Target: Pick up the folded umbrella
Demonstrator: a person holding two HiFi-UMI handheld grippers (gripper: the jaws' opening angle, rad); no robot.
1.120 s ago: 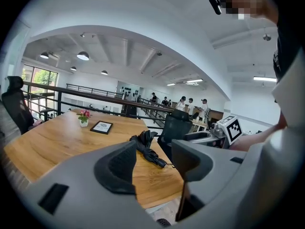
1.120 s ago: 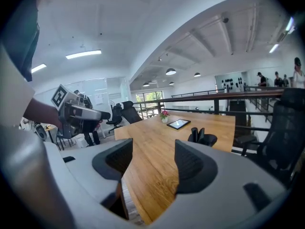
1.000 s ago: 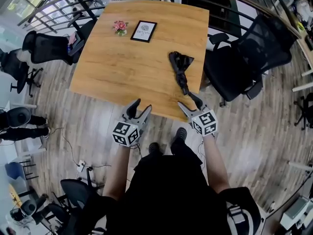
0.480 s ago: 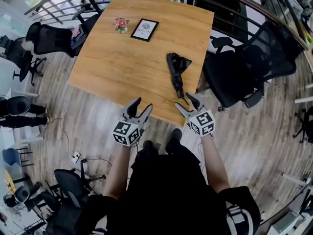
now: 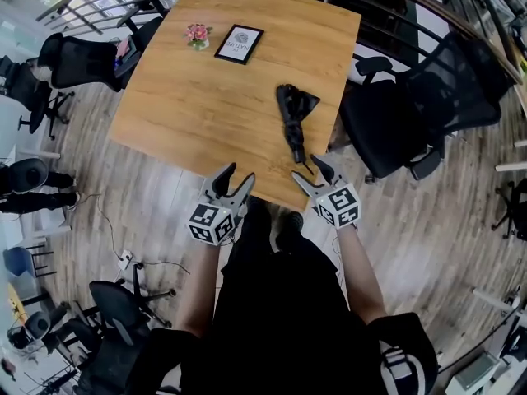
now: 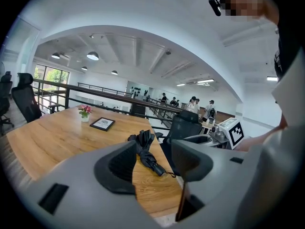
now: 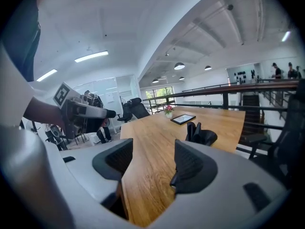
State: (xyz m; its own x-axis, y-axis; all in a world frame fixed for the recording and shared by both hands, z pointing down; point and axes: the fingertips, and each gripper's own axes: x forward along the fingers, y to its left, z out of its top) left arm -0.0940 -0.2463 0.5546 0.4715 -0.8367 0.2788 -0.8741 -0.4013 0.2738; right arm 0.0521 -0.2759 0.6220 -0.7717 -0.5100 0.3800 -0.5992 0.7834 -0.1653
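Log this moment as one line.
stage: pre-grasp | left gripper: jaws open, empty | right gripper: jaws open, empty, near umbrella | umbrella: folded, lying on table, not held

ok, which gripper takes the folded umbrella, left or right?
Right, most likely. The right gripper, open and empty, is just short of the folded umbrella at its near end. The left gripper, also open and empty, is farther off to the side.

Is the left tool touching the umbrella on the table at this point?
Apart. The head view shows the left tool at the near edge of the table, jaws open, with bare wood between it and the umbrella.
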